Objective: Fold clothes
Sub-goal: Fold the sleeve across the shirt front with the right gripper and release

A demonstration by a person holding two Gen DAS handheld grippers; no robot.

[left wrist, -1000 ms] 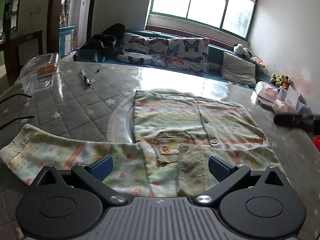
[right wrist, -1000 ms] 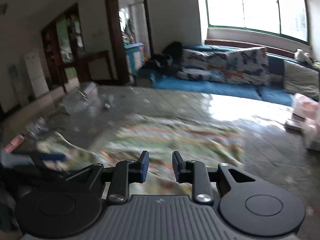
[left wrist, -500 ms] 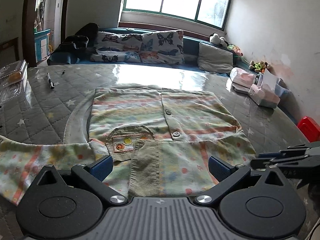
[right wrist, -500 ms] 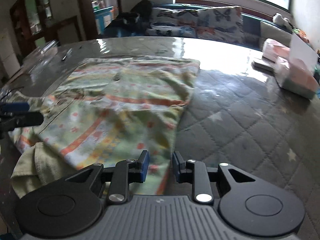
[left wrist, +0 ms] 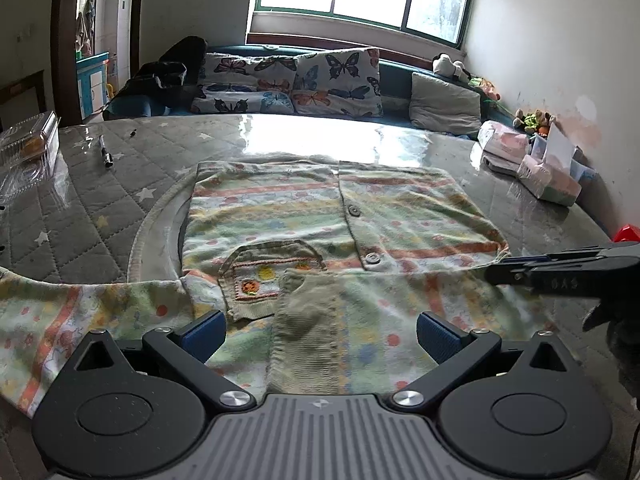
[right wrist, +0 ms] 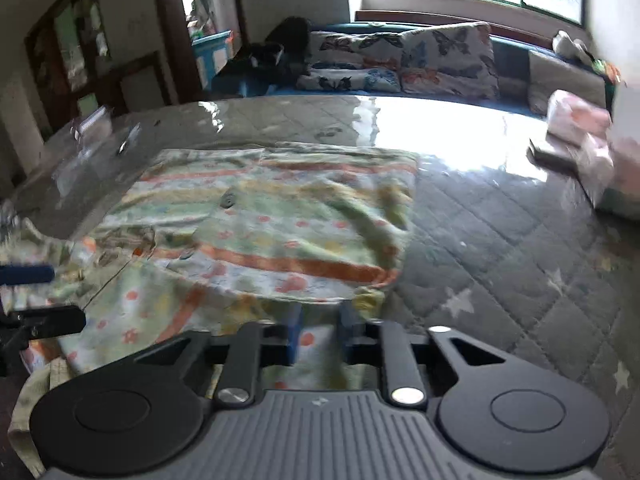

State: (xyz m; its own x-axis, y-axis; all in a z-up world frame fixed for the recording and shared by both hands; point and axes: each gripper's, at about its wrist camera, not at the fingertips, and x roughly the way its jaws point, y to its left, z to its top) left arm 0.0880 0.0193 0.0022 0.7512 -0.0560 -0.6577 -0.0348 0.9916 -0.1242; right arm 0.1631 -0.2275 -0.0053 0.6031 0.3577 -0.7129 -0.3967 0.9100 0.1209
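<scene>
A striped, dotted knit cardigan (left wrist: 280,216) with a pocket and buttons lies spread on the quilted table (left wrist: 80,208), its sleeves drawn across the near side. My left gripper (left wrist: 320,334) hovers open and wide above the near ribbed cuff, with nothing held. It also shows at the left edge of the right wrist view, left gripper (right wrist: 40,296). My right gripper (right wrist: 320,332) sits low on the cardigan's (right wrist: 280,216) near right edge. Its jaws are closing, with cloth between the narrow-set fingers. From the left wrist view the right gripper (left wrist: 496,268) reaches in from the right at the garment's edge.
A clear plastic box (left wrist: 28,144) and a pen (left wrist: 105,152) lie at the far left of the table. Tissue packs (left wrist: 548,178) sit at the far right. A sofa with butterfly cushions (left wrist: 336,80) runs behind the table.
My right gripper has dropped down onto the cardigan's near right edge and reaches further into the left wrist view. My left gripper shifted a little sideways and stays open.
</scene>
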